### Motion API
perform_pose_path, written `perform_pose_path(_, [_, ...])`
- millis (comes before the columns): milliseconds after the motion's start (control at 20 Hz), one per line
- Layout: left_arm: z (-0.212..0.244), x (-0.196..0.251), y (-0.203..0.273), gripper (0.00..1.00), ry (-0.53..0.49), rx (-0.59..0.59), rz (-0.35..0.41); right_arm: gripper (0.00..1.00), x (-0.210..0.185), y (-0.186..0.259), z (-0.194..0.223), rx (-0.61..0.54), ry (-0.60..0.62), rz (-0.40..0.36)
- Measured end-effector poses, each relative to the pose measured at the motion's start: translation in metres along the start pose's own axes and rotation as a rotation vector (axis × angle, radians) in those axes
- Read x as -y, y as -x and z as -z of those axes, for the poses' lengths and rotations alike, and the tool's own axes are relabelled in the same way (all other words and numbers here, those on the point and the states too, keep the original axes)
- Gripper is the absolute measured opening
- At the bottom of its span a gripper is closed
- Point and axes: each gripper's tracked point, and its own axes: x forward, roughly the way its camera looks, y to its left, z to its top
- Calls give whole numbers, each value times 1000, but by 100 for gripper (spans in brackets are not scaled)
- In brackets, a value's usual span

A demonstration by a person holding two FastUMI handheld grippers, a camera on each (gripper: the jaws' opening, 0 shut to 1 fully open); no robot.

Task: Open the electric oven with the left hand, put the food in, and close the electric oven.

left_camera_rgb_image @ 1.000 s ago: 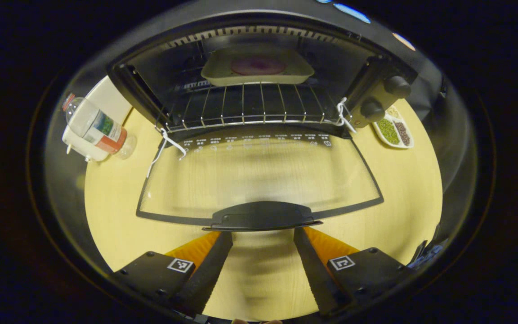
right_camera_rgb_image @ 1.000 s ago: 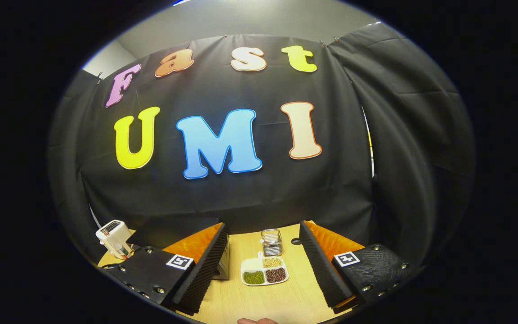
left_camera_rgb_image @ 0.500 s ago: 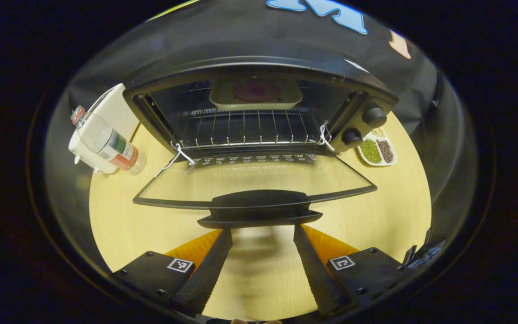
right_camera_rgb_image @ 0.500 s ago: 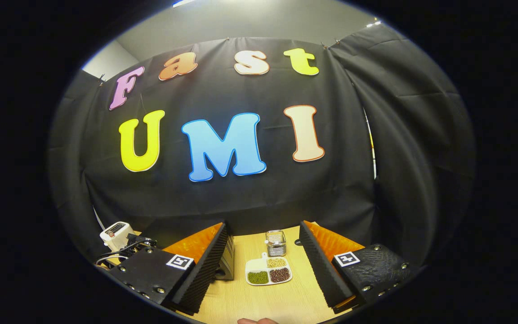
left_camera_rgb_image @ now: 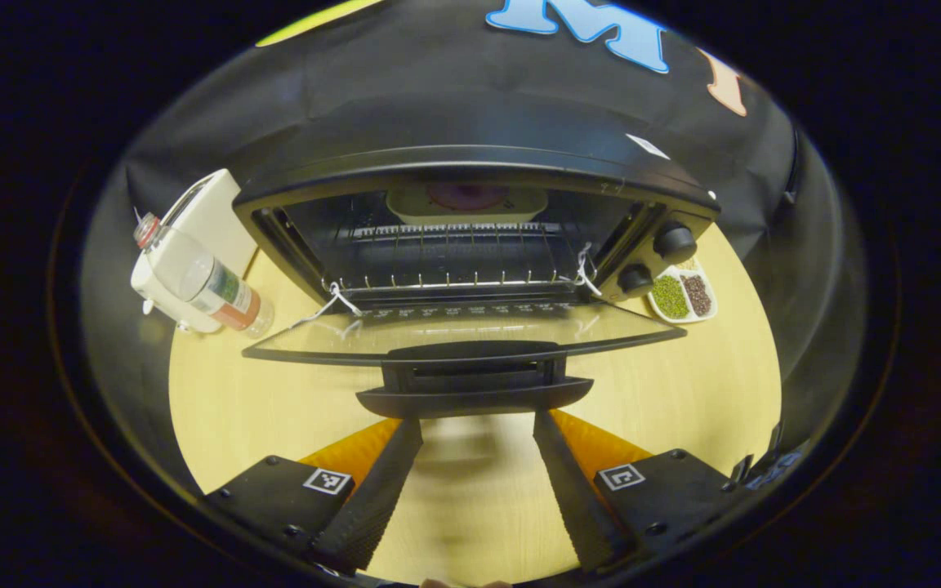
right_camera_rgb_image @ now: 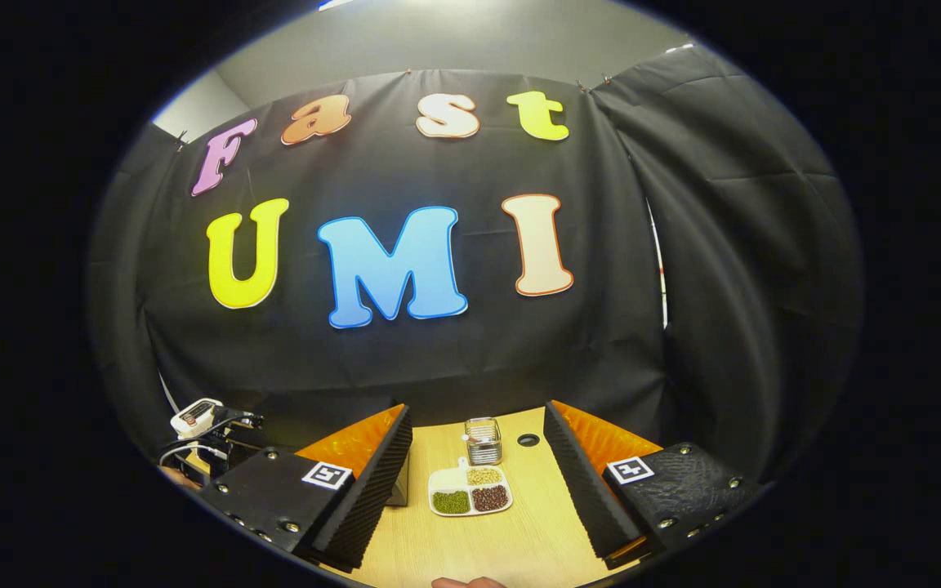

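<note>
The black electric oven stands on the table with its glass door folded down, nearly level and seen edge-on. Deep inside, a pale tray of reddish food rests on the wire rack. My left gripper is open, its fingertips just in front of and below the door handle, with nothing between them. My right gripper is open too, held up off the table and facing the booth wall. A corner of the oven shows behind its left finger.
A water bottle leans on a white appliance left of the oven. A divided dish of beans lies right of it, with a small glass holder behind. The light wooden table stretches in front.
My left gripper has dropped lower and drawn back, so the door now shows edge-on and the oven looks farther off. The right gripper has hardly moved.
</note>
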Motion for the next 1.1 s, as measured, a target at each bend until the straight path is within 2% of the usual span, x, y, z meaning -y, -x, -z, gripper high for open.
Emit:
perform_pose_path(100, [-6,1,3,94,9,16,4,98,0,1,1,-7,-6,2])
perform_pose_path(150, [-9,0,3,97,9,26,5,98,1,2,2,-8,-8,2])
perform_pose_path(200, [-11,0,6,92,9,37,2,98,1,2,2,-9,-9,2])
perform_pose_path(400, [-17,0,18,92,7,72,1,98,6,6,2,3,24,10])
perform_pose_path(450, [-17,2,21,97,4,78,-4,98,3,8,-1,13,29,-3])
perform_pose_path(600, [-29,6,35,94,-16,162,-1,98,-4,13,-4,41,50,-51])
perform_pose_path(700, [-39,12,60,98,-6,252,8,98,-5,14,-4,42,73,-63])
perform_pose_path(800, [-57,24,93,97,5,366,14,98,-10,16,-8,47,70,-84])
perform_pose_path(900, [-75,41,138,98,31,542,51,98,-12,17,-15,58,65,-99])
perform_pose_path(1000, [-90,59,190,90,46,722,82,98,-14,16,-23,67,62,-109])
perform_pose_path(1100, [-95,58,247,97,40,871,46,98,-21,17,-31,76,47,-141])
